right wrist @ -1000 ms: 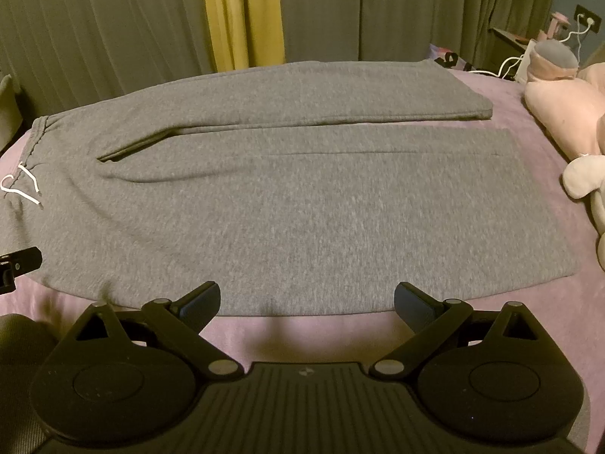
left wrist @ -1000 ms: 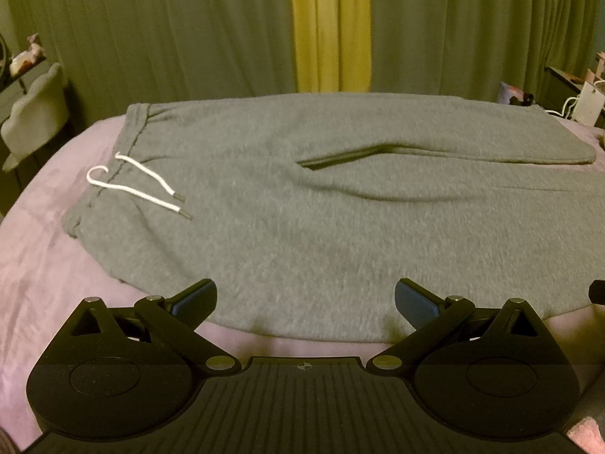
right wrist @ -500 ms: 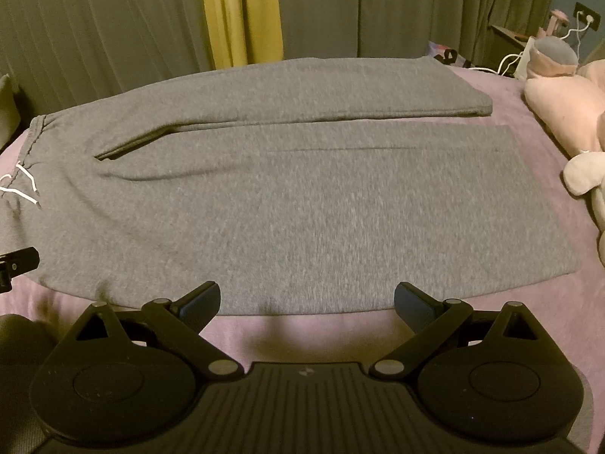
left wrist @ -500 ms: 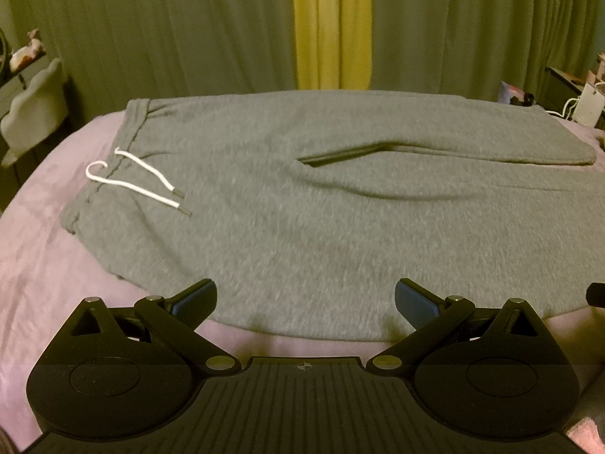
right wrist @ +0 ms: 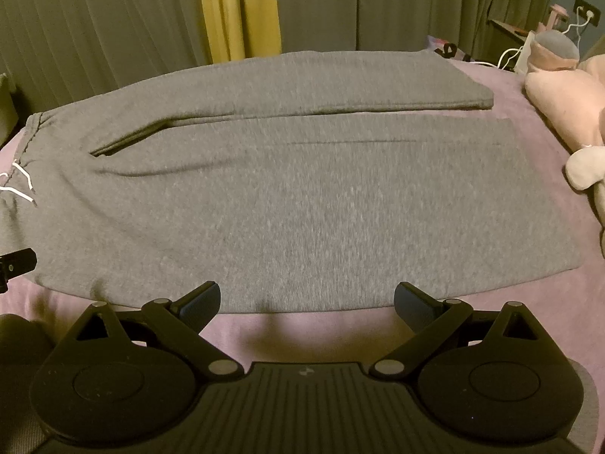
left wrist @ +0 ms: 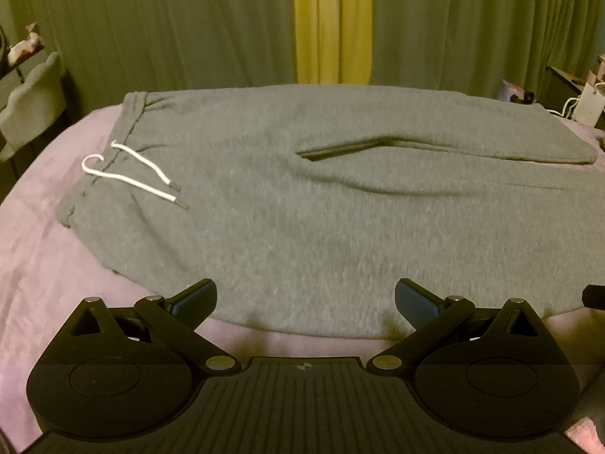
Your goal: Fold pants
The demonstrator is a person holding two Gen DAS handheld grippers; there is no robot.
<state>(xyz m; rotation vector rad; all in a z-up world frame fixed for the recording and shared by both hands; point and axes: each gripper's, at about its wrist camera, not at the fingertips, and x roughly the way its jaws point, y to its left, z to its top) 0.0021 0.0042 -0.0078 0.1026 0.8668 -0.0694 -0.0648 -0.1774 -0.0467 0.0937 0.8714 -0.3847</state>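
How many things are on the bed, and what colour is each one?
Grey: 1, the pants
White: 1, the drawstring on the pants
Pink: 1, the plush toy
Black: 2, the left gripper and right gripper, just above the bed
Total: 5

Grey pants (left wrist: 321, 219) flat on pink bedspread (left wrist: 34, 257), white drawstring (left wrist: 132, 178), left claw (left wrist: 304, 297) spread wide

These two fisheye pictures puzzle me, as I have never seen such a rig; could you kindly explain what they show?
No robot here: a person holds a two-finger gripper in each hand, with a camera on each looking along the fingers. One view shows the left gripper, the other the right gripper. Both are open and hold nothing. Ahead, grey pants lie flat on a pink bed cover, unfolded, white drawstring at the waist on the left. Curtains hang behind; soft toys sit on the right.
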